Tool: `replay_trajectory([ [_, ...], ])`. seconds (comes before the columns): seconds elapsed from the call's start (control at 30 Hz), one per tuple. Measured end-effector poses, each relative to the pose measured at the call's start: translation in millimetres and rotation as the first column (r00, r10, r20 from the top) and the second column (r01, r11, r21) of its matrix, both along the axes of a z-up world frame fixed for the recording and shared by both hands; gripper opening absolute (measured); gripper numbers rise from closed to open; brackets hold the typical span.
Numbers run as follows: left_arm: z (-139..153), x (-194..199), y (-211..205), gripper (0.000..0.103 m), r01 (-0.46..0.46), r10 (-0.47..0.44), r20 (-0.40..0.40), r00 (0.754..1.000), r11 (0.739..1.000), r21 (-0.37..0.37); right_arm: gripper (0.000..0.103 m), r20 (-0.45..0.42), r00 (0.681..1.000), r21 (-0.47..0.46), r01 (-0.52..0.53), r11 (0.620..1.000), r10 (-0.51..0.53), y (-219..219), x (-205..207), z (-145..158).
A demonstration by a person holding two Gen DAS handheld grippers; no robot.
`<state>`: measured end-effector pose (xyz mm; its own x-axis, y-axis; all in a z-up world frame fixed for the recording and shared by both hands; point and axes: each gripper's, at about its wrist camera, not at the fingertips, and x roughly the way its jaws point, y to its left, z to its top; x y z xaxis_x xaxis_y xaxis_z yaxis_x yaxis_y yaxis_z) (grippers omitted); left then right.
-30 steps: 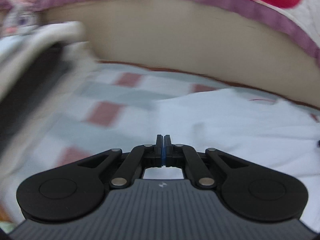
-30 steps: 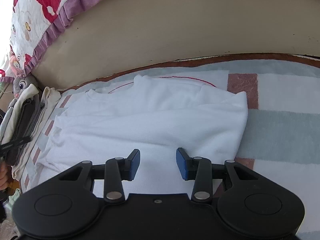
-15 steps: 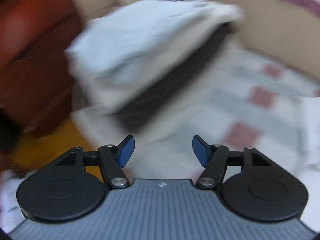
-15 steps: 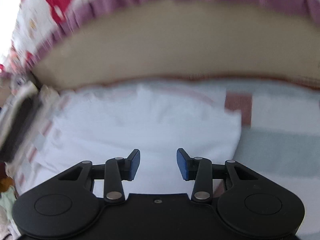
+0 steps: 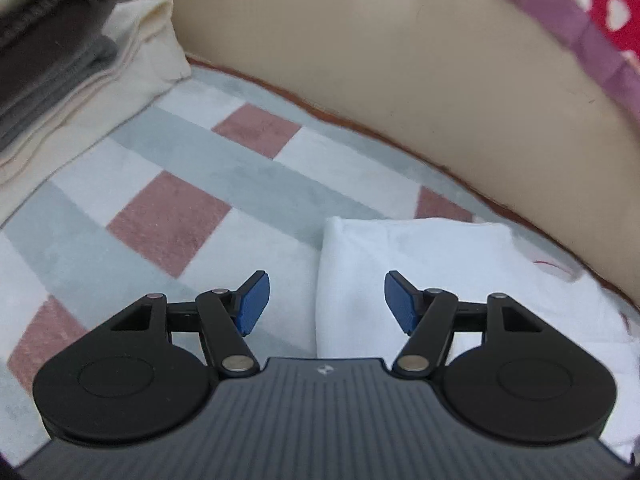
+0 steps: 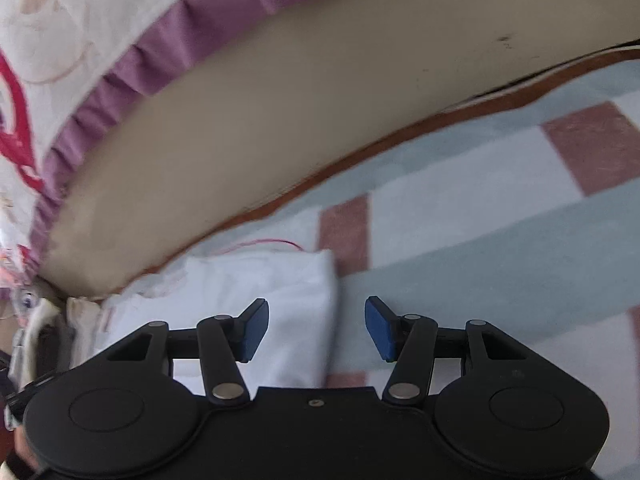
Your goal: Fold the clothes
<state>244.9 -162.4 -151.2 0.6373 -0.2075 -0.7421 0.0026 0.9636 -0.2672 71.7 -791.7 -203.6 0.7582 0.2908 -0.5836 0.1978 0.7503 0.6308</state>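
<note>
Checked bedding in grey-green, white and dusty pink covers the surface (image 5: 248, 176), with a tan padded board (image 5: 400, 60) rising at the far side and a quilt with a purple frill (image 6: 168, 52) draped over its top.

Starting at the left gripper (image 5: 326, 304): it is released, blue pads apart and pressing on nothing, though the left-hand folded edge of the white garment (image 5: 420, 264) runs up between them. The right gripper (image 6: 316, 328) has its jaws widening as I watch, and the garment's (image 6: 272, 300) right-hand edge passes between those pads too, untouched by either.

So each hand hangs over its own end of the same cloth. It lies as a band running left to right across the bedding, its far edge close against the tan board, its near part hidden under both tools. Neither hand looks nearer than the other; I judge the coming move to be a pinch at both ends, and what matters is that each edge already sits inside its jaws.

Only the left view shows the stack of folded clothes (image 5: 72, 68) at far left (cream layers with dark grey ones between) plainly; the right view catches just a sliver of it at its left margin. The right view alone shows a thin red line (image 6: 272, 242) at the garment's far edge clearly, and how far the bedding runs on to the right.
</note>
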Motion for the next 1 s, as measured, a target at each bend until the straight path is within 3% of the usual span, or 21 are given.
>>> replay_trajectory([
  [0.17, -16.0, 6.3, -6.9, 0.063, 0.065, -0.065, -0.004, 0.998, 0.997, -0.045, 0.059, 0.047, 0.99, -0.127, -0.124, 0.984, 0.131, 24.9, 18.1, 0.4],
  [0.23, -19.6, 9.5, -7.1, 0.067, 0.082, -0.08, 0.033, 0.996, 0.995, -0.049, 0.06, 0.051, 0.987, -0.162, -0.144, 0.976, 0.154, 30.3, 23.9, 1.3],
  [0.3, -20.4, 15.5, -12.0, 0.077, 0.121, -0.118, 0.052, 0.992, 0.992, -0.045, 0.052, 0.055, 0.985, -0.196, -0.15, 0.969, 0.163, 33.8, 26.7, 1.0],
  [0.37, -21.4, 22.6, -28.0, 0.09, 0.197, -0.198, 0.052, 0.979, 0.98, 0.022, 0.046, 0.061, 0.985, -0.231, -0.141, 0.963, 0.159, 35.3, 29.0, 0.4],
  [0.43, -21.7, 27.2, -51.4, 0.091, 0.268, -0.274, 0.03, 0.961, 0.954, 0.137, 0.047, 0.074, 0.987, -0.227, -0.119, 0.967, 0.139, 36.5, 30.4, -0.9],
  [0.47, -21.6, 27.7, -61.0, 0.082, 0.294, -0.303, 0.026, 0.953, 0.939, 0.177, 0.047, 0.078, 0.988, -0.219, -0.111, 0.969, 0.131, 37.5, 30.6, -1.3],
  [0.5, -20.0, 25.6, -69.2, 0.054, 0.313, -0.328, 0.043, 0.944, 0.927, 0.204, 0.046, 0.081, 0.987, -0.228, -0.117, 0.967, 0.139, 40.0, 31.1, -0.8],
  [0.53, -17.7, 24.6, -73.5, 0.036, 0.321, -0.34, 0.052, 0.939, 0.921, 0.219, 0.029, 0.083, 0.985, -0.24, -0.126, 0.963, 0.149, 42.8, 31.7, 0.0],
  [0.57, -14.0, 25.4, -77.1, 0.01, 0.32, -0.336, 0.043, 0.941, 0.922, 0.218, 0.007, 0.084, 0.982, -0.259, -0.145, 0.955, 0.172, 46.4, 32.5, 1.5],
  [0.67, 2.9, 20.1, -85.3, 0.01, 0.259, -0.282, 0.058, 0.958, 0.933, 0.249, 0.008, 0.131, 0.978, -0.359, -0.106, 0.927, 0.163, 53.6, 28.2, 17.9],
  [0.77, 21.9, 9.3, -96.4, 0.009, 0.228, -0.277, 0.126, 0.953, 0.924, 0.306, 0.007, 0.216, 0.962, -0.469, -0.049, 0.882, 0.168, 65.8, 23.0, 45.7],
  [0.83, 33.4, 3.8, -100.2, 0.009, 0.207, -0.272, 0.192, 0.943, 0.931, 0.302, 0.007, 0.261, 0.949, -0.518, -0.019, 0.855, 0.179, 73.0, 18.5, 60.4],
  [1.0, 33.9, 11.8, -107.3, 0.009, 0.183, -0.268, 0.271, 0.925, 0.936, 0.301, 0.007, 0.273, 0.952, -0.555, 0.039, 0.831, 0.138, 67.6, 18.2, 60.7],
])
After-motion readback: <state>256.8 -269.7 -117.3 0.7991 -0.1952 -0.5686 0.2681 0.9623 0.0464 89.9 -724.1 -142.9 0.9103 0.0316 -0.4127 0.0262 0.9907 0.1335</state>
